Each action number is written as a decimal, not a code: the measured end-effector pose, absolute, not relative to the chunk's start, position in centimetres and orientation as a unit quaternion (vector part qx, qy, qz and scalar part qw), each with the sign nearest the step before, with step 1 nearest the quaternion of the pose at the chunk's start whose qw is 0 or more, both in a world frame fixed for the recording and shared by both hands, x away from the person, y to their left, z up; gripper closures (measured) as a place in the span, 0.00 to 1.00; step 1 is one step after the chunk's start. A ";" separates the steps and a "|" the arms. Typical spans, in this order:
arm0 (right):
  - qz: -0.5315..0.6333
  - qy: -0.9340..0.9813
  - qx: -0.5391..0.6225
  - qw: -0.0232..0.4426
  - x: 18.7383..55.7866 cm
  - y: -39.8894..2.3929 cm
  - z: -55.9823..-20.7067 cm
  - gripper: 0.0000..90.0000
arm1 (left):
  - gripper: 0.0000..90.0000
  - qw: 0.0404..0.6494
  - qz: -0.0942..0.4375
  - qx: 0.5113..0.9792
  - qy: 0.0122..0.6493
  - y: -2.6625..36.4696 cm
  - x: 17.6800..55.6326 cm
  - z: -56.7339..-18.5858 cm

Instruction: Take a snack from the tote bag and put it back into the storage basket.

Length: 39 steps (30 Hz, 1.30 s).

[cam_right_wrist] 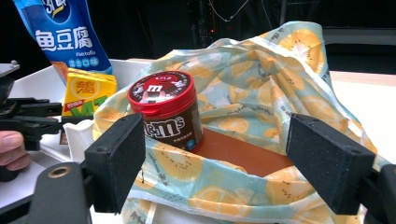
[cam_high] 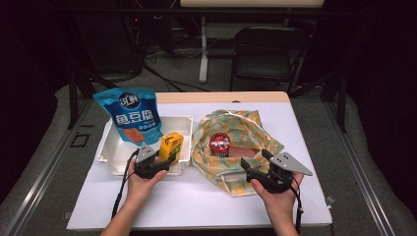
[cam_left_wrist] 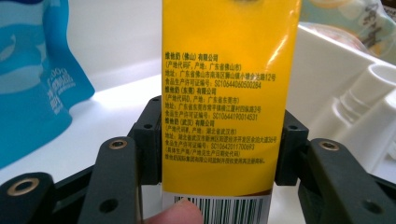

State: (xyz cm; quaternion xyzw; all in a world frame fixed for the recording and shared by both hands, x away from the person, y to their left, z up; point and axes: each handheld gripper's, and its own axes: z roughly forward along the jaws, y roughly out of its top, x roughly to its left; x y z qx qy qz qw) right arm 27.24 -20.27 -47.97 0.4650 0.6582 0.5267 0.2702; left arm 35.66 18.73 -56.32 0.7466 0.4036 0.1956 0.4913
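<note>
Left gripper clamped — right gripper jaws apart.

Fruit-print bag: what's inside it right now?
Inside the fruit-print bag an M&M's tub with a red lid stands upright on the brown bottom panel. The bag's folded front edge hides the rest of its floor.

Glossy yellow carton, shiny blue foil pouch, matt white plastic tray, soft printed cloth bag.
</note>
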 end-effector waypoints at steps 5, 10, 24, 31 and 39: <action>0.524 0.656 0.471 0.272 27.3 -20.6 -48.1 0.22 | 0.55 0.479 0.185 0.756 0.407 19.2 35.1 -56.4; 0.521 0.654 0.475 0.275 27.2 -20.7 -48.2 0.22 | 0.54 0.472 0.181 0.761 0.406 19.2 35.1 -56.4; 0.516 0.654 0.479 0.278 27.4 -20.9 -48.5 0.23 | 0.35 0.467 0.169 0.747 0.442 20.2 34.7 -56.3; 0.516 0.653 0.480 0.276 27.5 -21.0 -48.5 0.23 | 0.35 0.469 0.179 0.736 0.454 21.1 32.9 -54.6; 0.515 0.654 0.480 0.277 27.6 -21.0 -48.5 0.23 | 0.75 0.462 0.165 0.734 0.470 21.0 31.4 -54.5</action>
